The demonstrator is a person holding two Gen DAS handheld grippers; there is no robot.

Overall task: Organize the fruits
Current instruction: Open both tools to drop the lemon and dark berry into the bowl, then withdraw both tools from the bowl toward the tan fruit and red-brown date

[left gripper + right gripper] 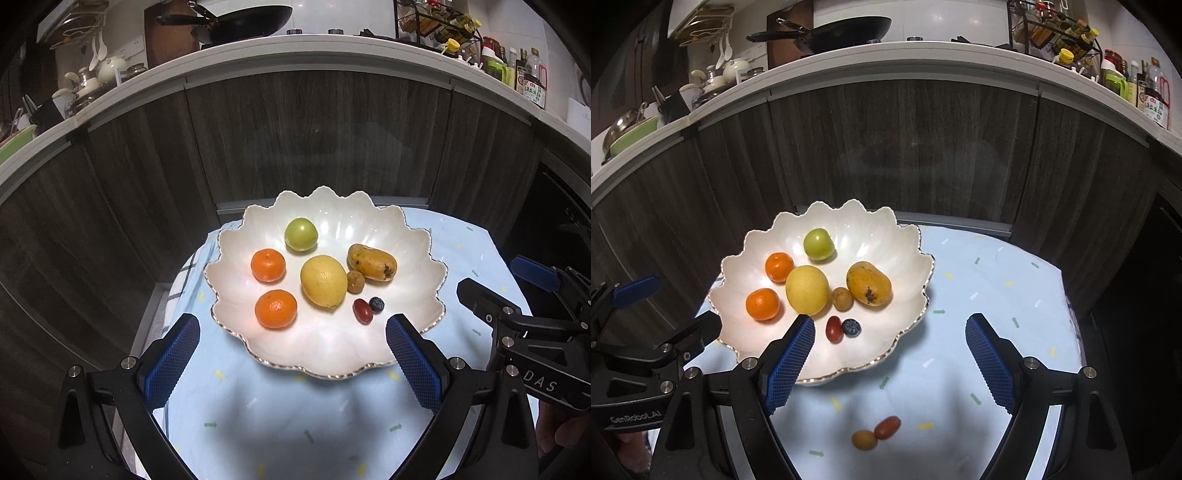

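Your left gripper [291, 354] hangs over the bowl's [912, 236] near rim, fingers spread, nothing btwn them. Bowl sits toward the desk's left edge w/ most fruit in. Right gripper [890, 350]: fingers apart, empty. Two small tomatoes [875, 432] lie on the cloth by the near edge; prob next: drop right, pinch one gently.

A scalloped plate [916, 254] sits on a cloth-covered table [997, 295], holding a lemon [807, 290] at its centre. Two tangerines [762, 304] lie at nine o'clock, a mango [868, 283] at three, a blueberry [851, 327] at five. Two small fruits [875, 432] lie off the plate at six.
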